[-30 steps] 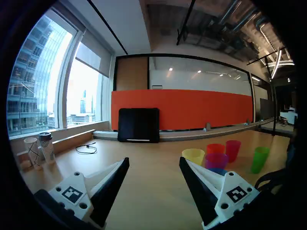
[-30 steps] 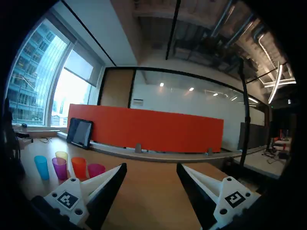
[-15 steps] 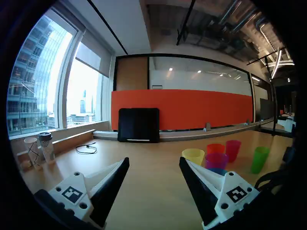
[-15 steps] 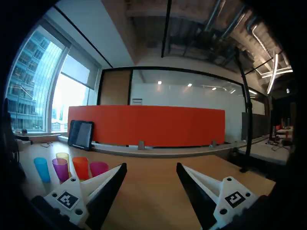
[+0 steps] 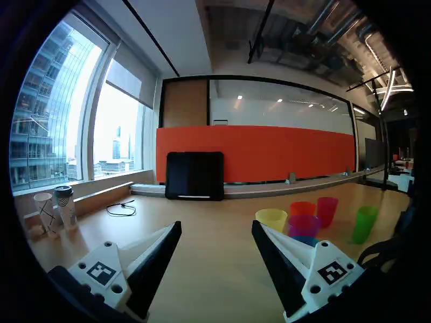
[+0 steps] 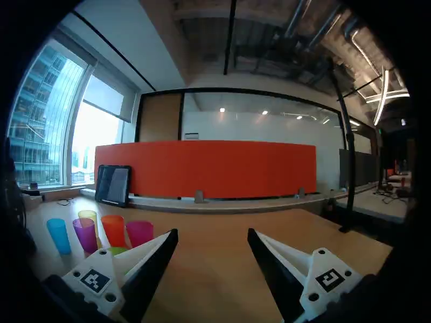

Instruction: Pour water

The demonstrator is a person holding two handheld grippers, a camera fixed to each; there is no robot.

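Plastic cups sit bunched on the desk, lower right of the left gripper view. Can't tell which holds water. Probably light, thin-walled and tippy, so I'd pinch one mid-wall, gently. Left gripper and right gripper both gape wide, empty.

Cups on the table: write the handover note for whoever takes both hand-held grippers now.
Left hand-held gripper: open, empty, over the table.
Right hand-held gripper: open, empty.
Upright, clustered ahead of the left one's right finger: yellow cup, orange cup, pink cup, purple cup; green cup stands apart.
Done: nothing gripped or poured.
Left: grasp a cup and pour; which holds water cannot be told.
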